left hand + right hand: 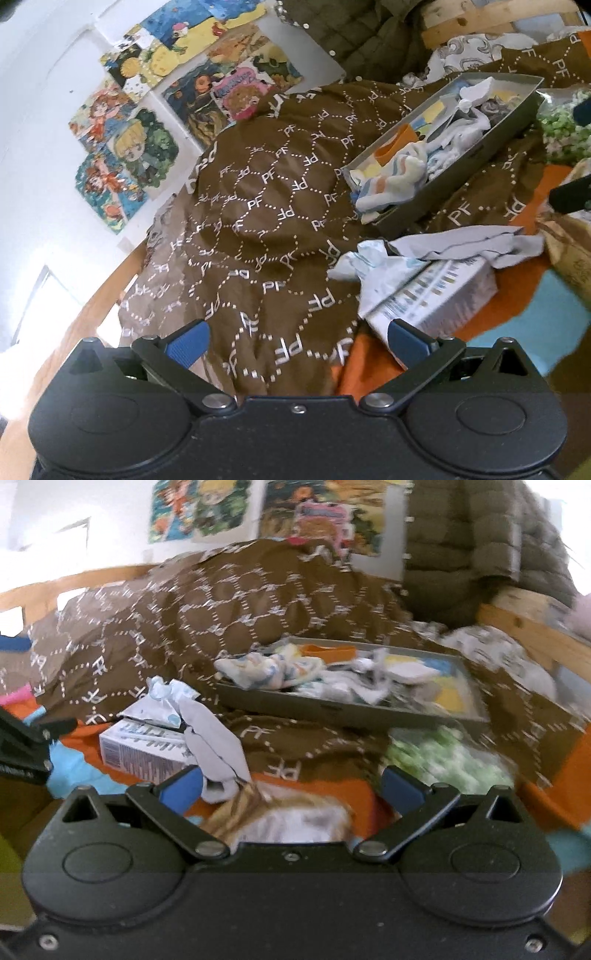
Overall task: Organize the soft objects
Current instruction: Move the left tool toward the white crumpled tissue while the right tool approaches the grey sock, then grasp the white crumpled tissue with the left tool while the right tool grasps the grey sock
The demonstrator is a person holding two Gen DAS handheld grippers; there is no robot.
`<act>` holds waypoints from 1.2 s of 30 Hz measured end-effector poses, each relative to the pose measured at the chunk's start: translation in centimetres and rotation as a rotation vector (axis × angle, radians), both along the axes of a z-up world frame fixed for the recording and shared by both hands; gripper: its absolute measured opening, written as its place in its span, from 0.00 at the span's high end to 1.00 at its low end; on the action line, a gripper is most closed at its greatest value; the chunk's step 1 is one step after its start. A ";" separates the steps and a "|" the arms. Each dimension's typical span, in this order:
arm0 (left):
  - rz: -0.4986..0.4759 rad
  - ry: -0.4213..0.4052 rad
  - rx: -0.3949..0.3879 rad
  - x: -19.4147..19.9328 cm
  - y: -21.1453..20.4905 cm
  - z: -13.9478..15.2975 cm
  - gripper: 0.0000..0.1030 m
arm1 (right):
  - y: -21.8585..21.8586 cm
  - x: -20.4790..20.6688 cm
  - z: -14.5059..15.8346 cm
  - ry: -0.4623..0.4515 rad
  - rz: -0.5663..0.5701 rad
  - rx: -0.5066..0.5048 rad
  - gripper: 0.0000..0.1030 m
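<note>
A grey tray (410,216) (332,709) lies on a brown patterned duvet (266,206) (221,602), holding socks, among them a striped sock (391,177) (266,668) hanging over its rim. A pale grey cloth (476,245) (218,749) drapes over a white printed box (432,295) (144,751). My left gripper (295,341) is open above the duvet with nothing between its blue pads. My right gripper (291,794) is open too, low over an orange sheet (332,794), with the grey cloth beside its left pad (184,792).
A bag of green and white pieces (565,129) (447,757) lies near the tray. A crumpled white wrapper (358,262) (166,698) sits by the box. Posters (147,110) cover the wall, a padded jacket (480,535) hangs on the wooden bed frame (532,627). The other gripper's body (22,746) shows at the left.
</note>
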State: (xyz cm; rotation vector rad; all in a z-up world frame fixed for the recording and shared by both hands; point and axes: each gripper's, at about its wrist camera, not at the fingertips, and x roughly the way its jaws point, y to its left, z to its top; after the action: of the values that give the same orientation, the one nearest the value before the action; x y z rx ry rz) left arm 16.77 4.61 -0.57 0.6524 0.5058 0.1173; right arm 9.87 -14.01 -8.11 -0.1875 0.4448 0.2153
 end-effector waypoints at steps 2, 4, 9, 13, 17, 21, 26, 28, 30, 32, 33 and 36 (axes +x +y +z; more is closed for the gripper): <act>-0.016 0.012 -0.015 1.2 0.5 0.2 0.01 | 1.0 1.7 -0.1 0.005 0.042 -0.021 0.01; -0.029 0.036 -0.050 2.4 1.1 0.3 0.01 | 1.7 3.4 0.0 0.023 0.099 -0.029 0.01; -0.052 0.095 -0.154 5.4 1.9 0.2 0.01 | 3.7 7.1 0.2 0.120 0.264 -0.102 0.01; -0.097 0.122 -0.202 7.3 1.9 -0.1 0.01 | 5.1 8.9 0.1 0.154 0.341 -0.177 0.08; -0.149 0.168 -0.254 8.8 1.7 -0.8 0.14 | 6.5 9.8 -0.5 0.192 0.379 -0.223 0.31; -0.174 0.202 -0.314 9.6 1.8 -1.4 0.23 | 6.8 10.2 -1.2 0.222 0.399 -0.228 0.39; -0.199 0.256 -0.362 10.4 1.6 -2.4 0.36 | 6.5 10.4 -2.0 0.264 0.427 -0.213 0.52; -0.201 0.265 -0.372 10.6 1.5 -2.7 0.40 | 6.3 10.5 -2.2 0.278 0.435 -0.208 0.55; -0.203 0.271 -0.385 10.7 1.5 -2.8 0.43 | 6.3 10.2 -2.2 0.285 0.440 -0.210 0.63; -0.207 0.273 -0.396 10.9 1.4 -2.8 0.46 | 6.3 10.2 -2.5 0.285 0.441 -0.218 0.72; -0.209 0.275 -0.400 10.9 1.4 -2.8 0.48 | 6.3 10.2 -2.6 0.287 0.440 -0.220 0.73; -0.208 0.280 -0.416 11.2 1.3 -2.8 0.52 | 6.1 10.1 -2.7 0.289 0.437 -0.215 0.78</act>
State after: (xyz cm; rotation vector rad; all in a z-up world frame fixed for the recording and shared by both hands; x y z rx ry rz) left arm 27.92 5.92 -3.40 0.3098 0.7034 -0.2740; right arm 19.99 -7.89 -10.78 -0.4687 0.7127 0.6295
